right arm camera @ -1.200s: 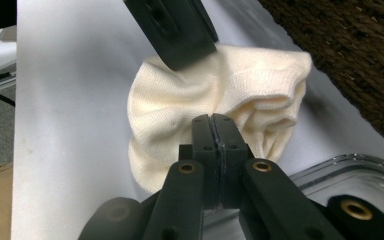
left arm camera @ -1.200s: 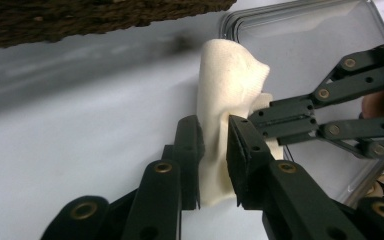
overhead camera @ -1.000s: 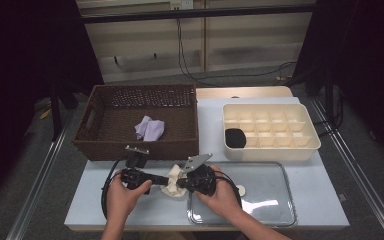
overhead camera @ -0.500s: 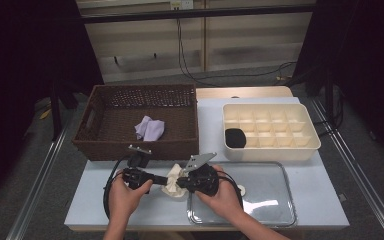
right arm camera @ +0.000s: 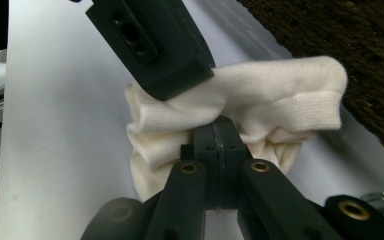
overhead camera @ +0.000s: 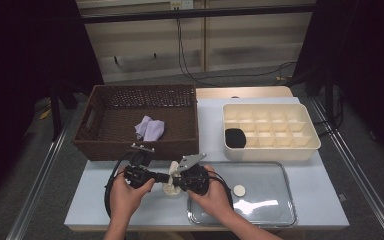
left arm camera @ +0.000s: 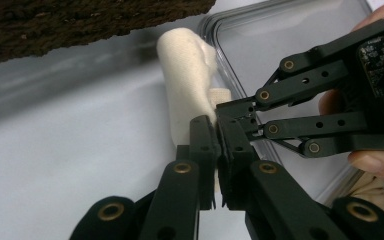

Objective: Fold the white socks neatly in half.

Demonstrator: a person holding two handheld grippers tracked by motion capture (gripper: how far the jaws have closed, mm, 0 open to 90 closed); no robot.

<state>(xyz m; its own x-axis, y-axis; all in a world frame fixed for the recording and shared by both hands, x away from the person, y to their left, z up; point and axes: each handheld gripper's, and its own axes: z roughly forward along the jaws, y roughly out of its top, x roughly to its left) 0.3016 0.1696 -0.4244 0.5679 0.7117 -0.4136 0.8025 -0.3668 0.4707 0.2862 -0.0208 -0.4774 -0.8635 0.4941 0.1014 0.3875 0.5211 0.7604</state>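
- L claw (overhead camera: 161, 176) & R claw (overhead camera: 176, 181) meet lower centre of high view, both clamped on cream cloth (overhead camera: 172, 181).
- L jaws have just closed onto it.
- Cloth bunched between them, over counter (overhead camera: 90, 200), left of clear tray (overhead camera: 280, 210), below wicker basket (overhead camera: 92, 145).

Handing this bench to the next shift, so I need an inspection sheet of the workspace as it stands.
Surface: white table, no spills seen.
Job's things: cream sock, bunched, held between both grippers near the basket's front.
Clutter: wicker basket holding a lilac cloth; cream divided tray with a black item; clear tray with a small white disc.
Grippers: left gripper and right gripper both shut on the sock; the left jaws have just been closing.
Cables: black cable loops by the left hand.
Surroundings: dark curtains, floor wires behind.
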